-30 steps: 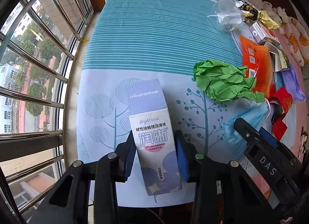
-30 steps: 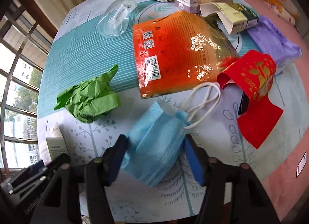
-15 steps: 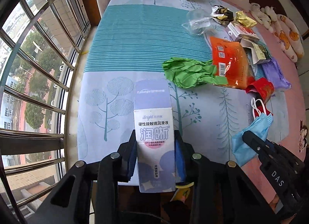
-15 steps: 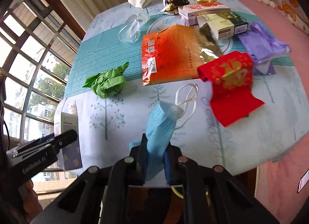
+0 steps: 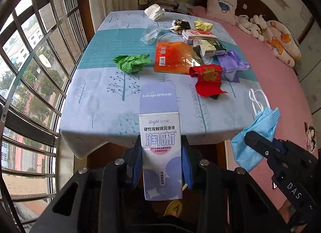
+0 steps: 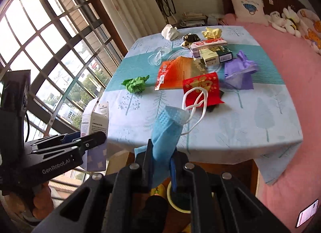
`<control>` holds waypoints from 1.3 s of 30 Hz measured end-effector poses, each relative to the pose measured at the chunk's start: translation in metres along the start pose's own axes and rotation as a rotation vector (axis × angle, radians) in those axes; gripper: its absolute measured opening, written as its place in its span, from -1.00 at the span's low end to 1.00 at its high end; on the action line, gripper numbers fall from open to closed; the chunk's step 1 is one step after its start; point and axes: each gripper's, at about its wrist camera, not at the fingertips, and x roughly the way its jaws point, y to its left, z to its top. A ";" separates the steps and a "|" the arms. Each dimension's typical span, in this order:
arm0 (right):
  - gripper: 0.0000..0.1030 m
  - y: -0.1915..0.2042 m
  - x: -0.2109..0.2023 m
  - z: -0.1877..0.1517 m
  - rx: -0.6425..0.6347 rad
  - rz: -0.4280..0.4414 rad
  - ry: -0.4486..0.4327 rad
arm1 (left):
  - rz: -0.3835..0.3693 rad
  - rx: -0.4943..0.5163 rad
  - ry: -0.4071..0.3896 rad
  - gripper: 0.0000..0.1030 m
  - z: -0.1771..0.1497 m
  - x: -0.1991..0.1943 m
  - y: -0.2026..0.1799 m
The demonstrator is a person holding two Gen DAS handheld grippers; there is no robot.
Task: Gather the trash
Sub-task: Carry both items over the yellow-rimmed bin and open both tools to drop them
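Both tools lifted off the near edge of the surface, each with a piece of trash.

By the window, the left tool (image 5: 162,164) is clamped on a tall lavender eye-drop carton (image 5: 160,142), held upright in the air with its top flap open. Beyond it on the cloth-covered surface (image 5: 96,100) lie a crumpled green paper (image 5: 132,63), a clear plastic cup (image 5: 150,34) on its side, an orange foil pouch (image 5: 174,57), a red envelope (image 5: 208,78), small boxes (image 5: 202,40) and a purple bag (image 5: 233,63). To the right, the right tool (image 6: 160,164) is closed tight on a blue face mask (image 6: 165,130), its white ear loops (image 6: 195,102) dangling free above the edge of the surface. A pink bed (image 6: 291,56) stands further right.
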 end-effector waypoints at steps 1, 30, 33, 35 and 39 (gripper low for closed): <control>-0.75 -0.004 -0.004 -0.007 -0.011 0.000 0.002 | 0.003 0.010 -0.003 -0.36 -0.008 -0.001 -0.009; -0.75 -0.113 0.162 -0.252 0.332 -0.124 0.248 | 0.032 0.286 0.335 -0.36 -0.172 0.224 -0.071; -0.75 -0.124 0.196 -0.273 0.347 -0.141 0.257 | 0.022 0.273 0.370 -0.36 -0.185 0.264 -0.062; -0.75 -0.131 0.216 -0.285 0.352 -0.147 0.268 | 0.011 0.266 0.390 -0.36 -0.193 0.290 -0.058; -0.75 -0.141 0.251 -0.304 0.336 -0.153 0.283 | -0.013 0.279 0.403 -0.36 -0.206 0.331 -0.053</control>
